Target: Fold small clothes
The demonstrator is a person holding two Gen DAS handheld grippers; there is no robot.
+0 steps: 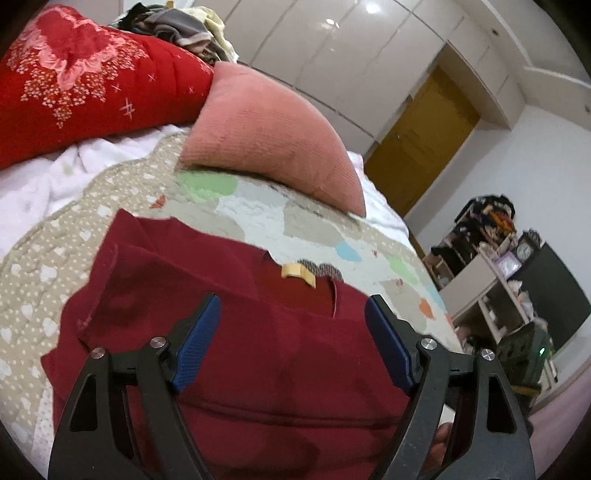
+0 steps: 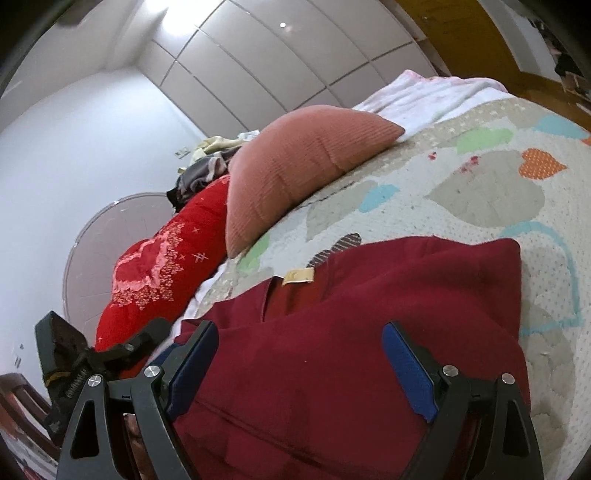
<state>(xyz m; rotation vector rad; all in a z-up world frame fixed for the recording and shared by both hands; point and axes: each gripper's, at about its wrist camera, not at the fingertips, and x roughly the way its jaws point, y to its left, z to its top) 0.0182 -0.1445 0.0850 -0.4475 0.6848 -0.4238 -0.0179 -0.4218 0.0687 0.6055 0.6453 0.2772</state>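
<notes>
The left hand-held gripper [image 1: 291,314] hangs just over the near part of a dark red garment [image 1: 229,332], its blue pads well apart with nothing clamped between them. The right hand-held gripper [image 2: 299,343] stands the same way over the same cloth, jaws wide and empty. The garment lies on the bed's patchwork quilt [image 1: 258,218], neck opening up, a small tan label [image 1: 297,273] showing inside the collar. Its sides look turned in over the body, one edge lying as a flap on the left, so I judge the side folds done. What seems left is the fold along its length and setting it aside. A pink cushion [image 1: 269,144] and a red embroidered pillow [image 1: 92,74] lie beyond, with a heap of unfolded clothes [image 1: 184,26] behind them.
</notes>
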